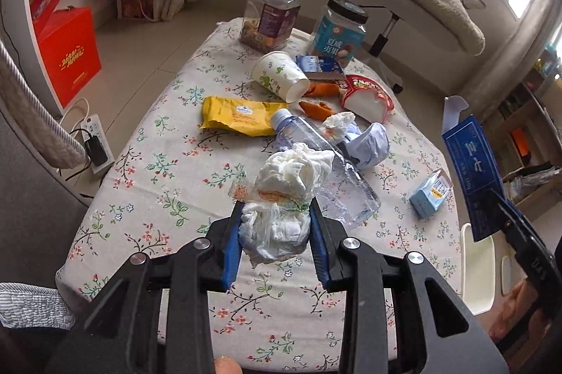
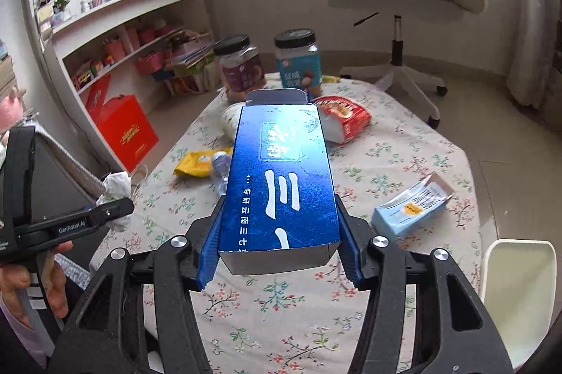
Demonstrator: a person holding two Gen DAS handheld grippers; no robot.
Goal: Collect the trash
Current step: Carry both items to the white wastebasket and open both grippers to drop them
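- On the far left of the room, curved white shelves (image 2: 116,8) carry books and pink baskets, with a red gift box (image 1: 66,54) on the floor beneath; none of this looks like trash.
- The left gripper (image 1: 275,242) has its jaws clamped on a wad of crumpled tissue (image 1: 291,198), held clear above the bench (image 1: 154,170), probably for carrying to a bin.
- Trash not yet collected lies on the floral cloth: a yellow wrapper (image 1: 239,116), a tipped paper cup (image 1: 279,77), a clear plastic bottle (image 1: 326,170), a red-and-white noodle cup (image 1: 368,98) and a small pale blue carton (image 1: 430,194).
- Two black-lidded jars (image 1: 272,12) stand upright at the far end; they look like kept food, not rubbish.
- The right gripper (image 2: 277,251) has its jaws closed on the sides of a long blue carton (image 2: 281,177), its end flap open, lifted off the bench and pointing away.
- A white bin rim (image 2: 520,286) sits at the bench's near right edge, the likely drop point.
- Beyond, a white swivel chair (image 2: 397,8) holds a blanket and a blue plush toy beside a bright window.
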